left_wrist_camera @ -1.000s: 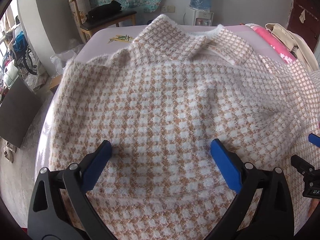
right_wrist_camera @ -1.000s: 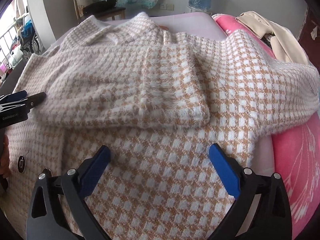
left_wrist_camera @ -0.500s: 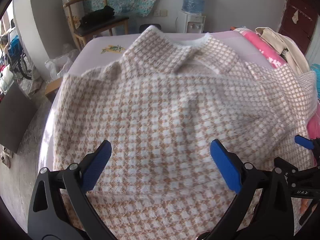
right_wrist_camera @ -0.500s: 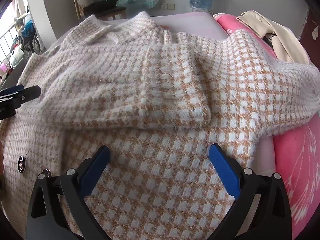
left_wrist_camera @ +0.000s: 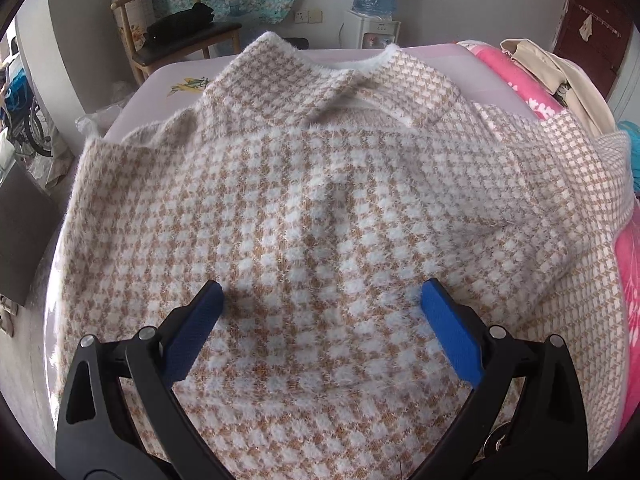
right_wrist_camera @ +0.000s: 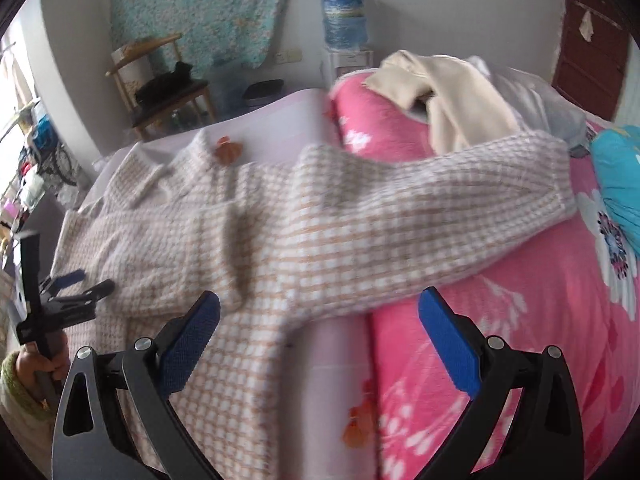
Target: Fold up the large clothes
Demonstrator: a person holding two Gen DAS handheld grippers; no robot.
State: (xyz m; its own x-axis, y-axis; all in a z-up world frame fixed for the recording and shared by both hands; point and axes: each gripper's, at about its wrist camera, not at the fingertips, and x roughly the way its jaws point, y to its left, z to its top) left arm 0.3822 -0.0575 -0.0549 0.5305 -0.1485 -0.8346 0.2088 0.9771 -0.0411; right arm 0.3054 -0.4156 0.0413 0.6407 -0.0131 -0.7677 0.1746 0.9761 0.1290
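Your left gripper (left_wrist_camera: 320, 304) hovers with blue pads spread wide and empty over the lower body of the fuzzy tan-and-white checked knit jacket (left_wrist_camera: 312, 208), placed to pin or pinch the hem. Your right gripper (right_wrist_camera: 319, 312) is likewise spread wide and holds nothing, aimed where the jacket's edge meets the pink flowered quilt (right_wrist_camera: 520, 320). The jacket lies flat on the pale lilac bed sheet (left_wrist_camera: 440, 54), collar (left_wrist_camera: 320, 76) farthest away; one sleeve (right_wrist_camera: 460, 184) drapes onto the quilt, probably the next part to fold in.
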